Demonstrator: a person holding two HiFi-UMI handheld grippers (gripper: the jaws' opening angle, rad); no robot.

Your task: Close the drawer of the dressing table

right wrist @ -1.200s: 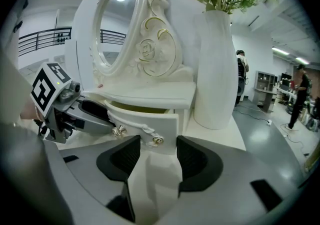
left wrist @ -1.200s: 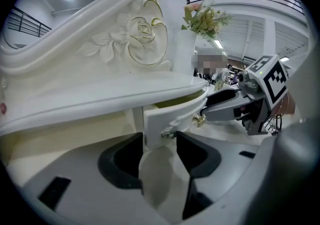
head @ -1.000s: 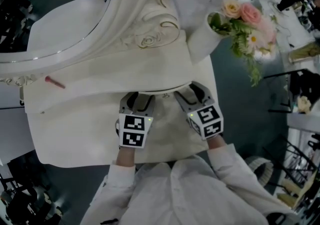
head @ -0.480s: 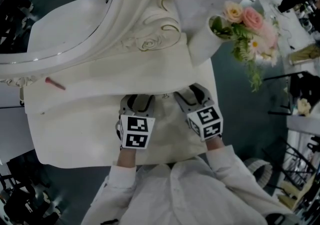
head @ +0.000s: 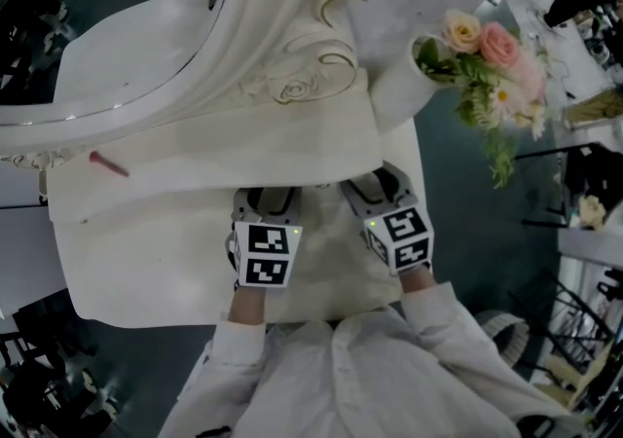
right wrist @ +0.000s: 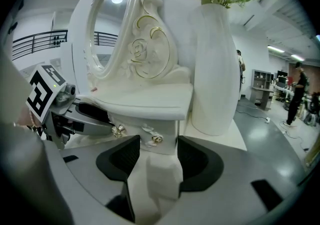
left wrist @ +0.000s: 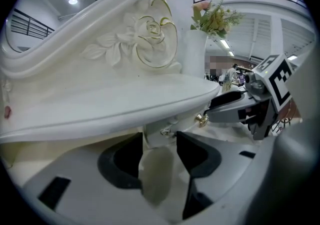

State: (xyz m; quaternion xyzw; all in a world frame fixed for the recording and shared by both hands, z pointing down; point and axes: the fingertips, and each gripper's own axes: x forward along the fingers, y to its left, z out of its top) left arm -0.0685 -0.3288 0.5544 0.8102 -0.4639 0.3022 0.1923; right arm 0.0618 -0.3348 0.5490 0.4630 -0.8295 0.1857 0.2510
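Note:
The white dressing table (head: 146, 261) carries a raised top shelf (head: 243, 149), and a small drawer front (right wrist: 150, 131) with gold knobs (right wrist: 119, 130) sits under its lip. My left gripper (head: 265, 195) and right gripper (head: 373, 183) stand side by side with their tips tucked under that lip. In the left gripper view the left gripper (left wrist: 159, 136) is open, its jaws either side of the drawer front (left wrist: 160, 129). The right gripper (right wrist: 152, 141) is open too, with the drawer's right end between its jaws. Whether the pads touch the drawer I cannot tell.
An ornate oval mirror frame (head: 292, 47) rises behind the shelf. A tall white vase (head: 399, 86) of pink flowers stands at the shelf's right end. A small red stick (head: 107, 163) lies at the left. Dark floor surrounds the table.
The head view has shifted a little. Both grippers keep their place at the drawer front with jaws as wide as before.

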